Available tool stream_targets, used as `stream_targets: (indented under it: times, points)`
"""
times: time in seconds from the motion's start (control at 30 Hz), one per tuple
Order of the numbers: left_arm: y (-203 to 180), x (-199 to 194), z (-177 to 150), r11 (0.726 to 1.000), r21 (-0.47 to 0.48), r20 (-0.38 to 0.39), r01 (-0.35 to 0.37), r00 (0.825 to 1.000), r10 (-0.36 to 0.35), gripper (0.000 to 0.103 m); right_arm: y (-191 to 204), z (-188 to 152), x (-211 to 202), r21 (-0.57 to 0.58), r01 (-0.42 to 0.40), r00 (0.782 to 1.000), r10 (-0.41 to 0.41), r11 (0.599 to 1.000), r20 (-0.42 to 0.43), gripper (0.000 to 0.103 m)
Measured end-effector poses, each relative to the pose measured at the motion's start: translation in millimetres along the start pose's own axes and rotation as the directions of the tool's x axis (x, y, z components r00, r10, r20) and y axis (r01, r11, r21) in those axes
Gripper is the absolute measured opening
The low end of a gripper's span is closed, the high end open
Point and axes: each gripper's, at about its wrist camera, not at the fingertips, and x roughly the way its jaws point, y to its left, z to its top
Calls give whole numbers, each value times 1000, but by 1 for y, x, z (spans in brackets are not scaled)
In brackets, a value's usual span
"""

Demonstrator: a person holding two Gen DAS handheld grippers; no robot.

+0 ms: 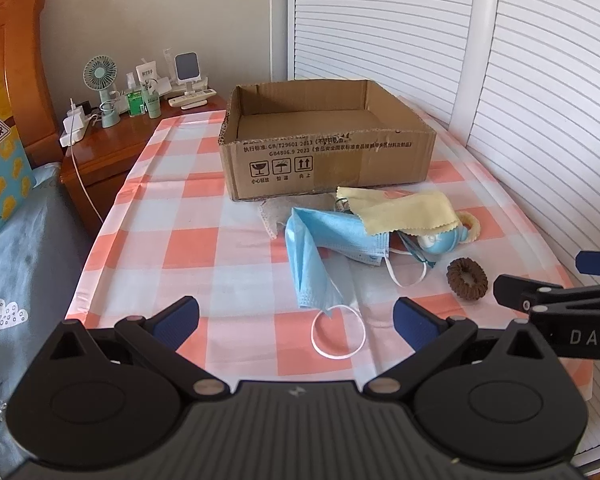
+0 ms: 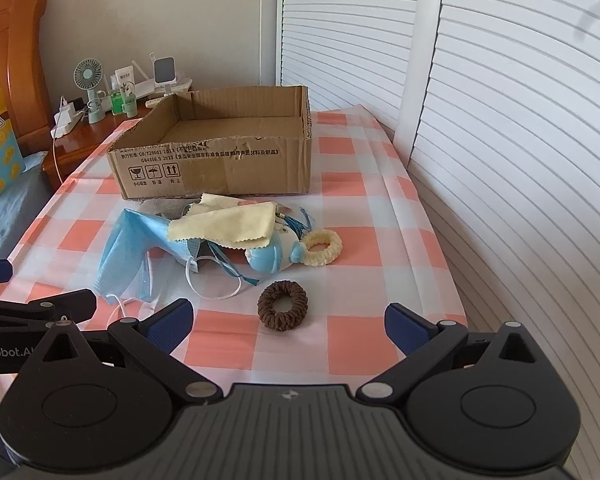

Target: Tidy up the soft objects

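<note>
Both the left hand-held gripper [image 1: 296, 320] and the right hand-held gripper [image 2: 288, 322] hang released, jaws wide, over the pink-and-white checked bench [image 2: 360, 200]. The empty brown cardboard box [image 2: 220, 160] waits behind a tangle of blue pleated face masks [image 1: 320, 240] and a pale yellow cloth [image 2: 224, 224]. The brown knitted hair tie [image 2: 283, 305], lying apart, looks the cleanest first pick: pinch its rim.

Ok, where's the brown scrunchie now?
In the right wrist view the brown scrunchie lies alone on the cloth, just ahead of the open right gripper, nearer than the toy.
</note>
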Motion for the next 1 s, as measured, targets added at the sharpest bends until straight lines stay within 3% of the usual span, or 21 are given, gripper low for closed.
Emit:
stream_targets:
  times: [0.47,0.8,1.0]
  points:
    - [11,18,5,1000,-12,-16,15,1000,-15,102,-5,0,34,-36,-29,1000,29,999,-4,103]
    - [17,34,6,1000,-21,-39,17,999,-18,102,-10,-11,81,-47,-11,996,7,999,-90,103]
    - [19,45,9,999,-28,-66,17,998,-19,102,-10,-10,95,-58,-1,996,-4,998,-93,103]
